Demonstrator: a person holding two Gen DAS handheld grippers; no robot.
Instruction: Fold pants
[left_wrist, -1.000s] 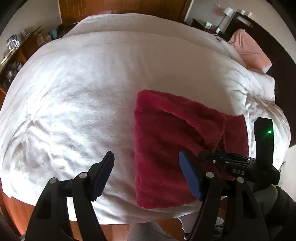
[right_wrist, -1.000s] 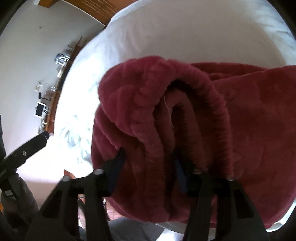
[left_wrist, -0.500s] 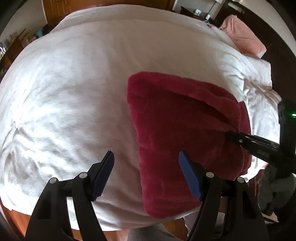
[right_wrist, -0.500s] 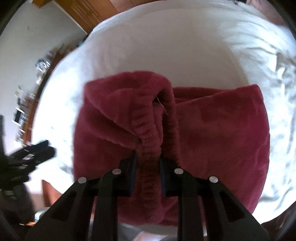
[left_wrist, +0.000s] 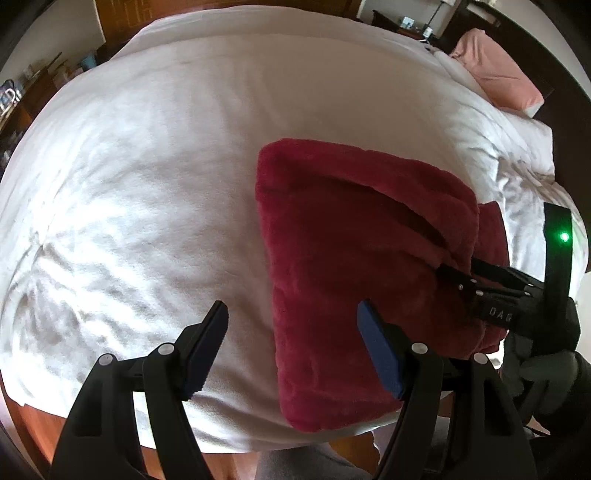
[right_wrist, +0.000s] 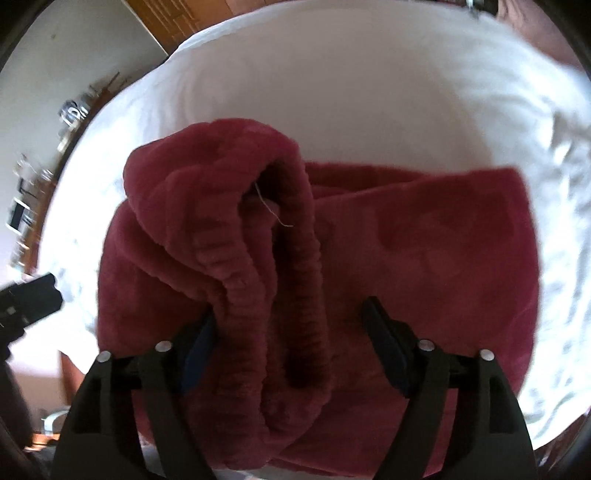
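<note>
Dark red fleece pants lie folded in a thick stack near the front edge of the white bed. My left gripper hangs open above the stack's left edge, one pad over the duvet, the other over the red fabric, holding nothing. My right gripper is opening. The ribbed waistband bulges up between its jaws; the right pad stands apart from it, and the left pad is half hidden behind the cloth. From the left wrist, the right gripper reaches into the pants' right side.
A pink pillow lies at the head of the bed, far right. A nightstand stands behind it and a cluttered dresser along the left wall. Wooden floor shows below the bed's near edge.
The right gripper's jaws, clamped tight on the waistband half a second ago, now stand wide apart. The pants have settled onto the bed. The left gripper has sunk a little toward the duvet.
</note>
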